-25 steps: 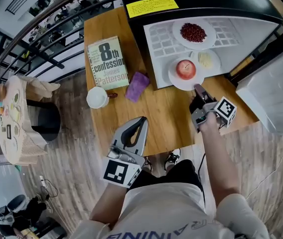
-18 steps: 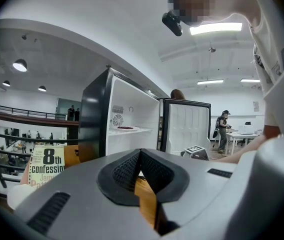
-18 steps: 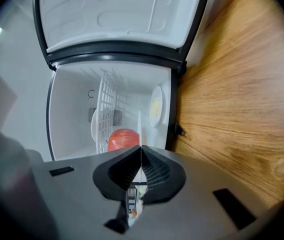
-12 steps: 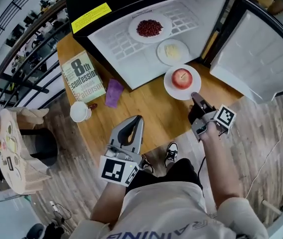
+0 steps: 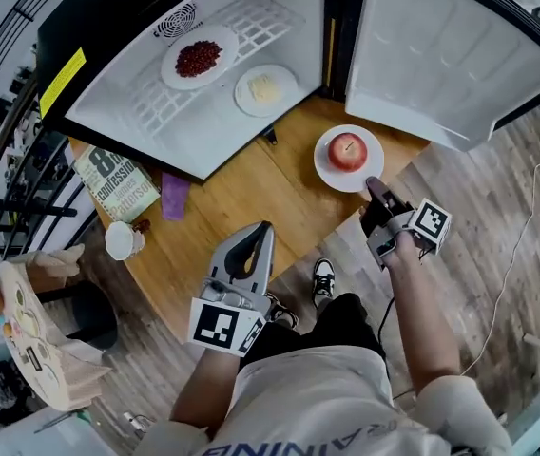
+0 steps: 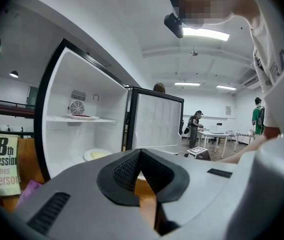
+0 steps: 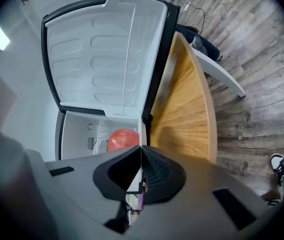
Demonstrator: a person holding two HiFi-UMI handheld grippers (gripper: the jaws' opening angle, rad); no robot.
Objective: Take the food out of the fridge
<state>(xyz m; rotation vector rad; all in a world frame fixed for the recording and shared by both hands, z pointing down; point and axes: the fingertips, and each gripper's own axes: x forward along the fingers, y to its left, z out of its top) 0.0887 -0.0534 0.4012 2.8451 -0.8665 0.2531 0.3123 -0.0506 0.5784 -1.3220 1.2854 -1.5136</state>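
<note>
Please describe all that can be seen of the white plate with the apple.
The white plate is round, plain and looks like ceramic. It lies level over the wooden table, outside the open fridge. One red apple sits at its middle. The right gripper is shut on its near rim. Whether it touches the table I cannot tell.

Bright, even indoor light; ceiling lights [image 6: 205, 34] glared in the left gripper view. White fridge [image 5: 251, 8] walls were near blown out. Soft shadows lay on the table [image 5: 279, 198]. Heavy fisheye bend, dark corners in every view. Left gripper [image 6: 139, 153] and right gripper [image 7: 141, 149] bodies were soft, too close to the lens.
</note>
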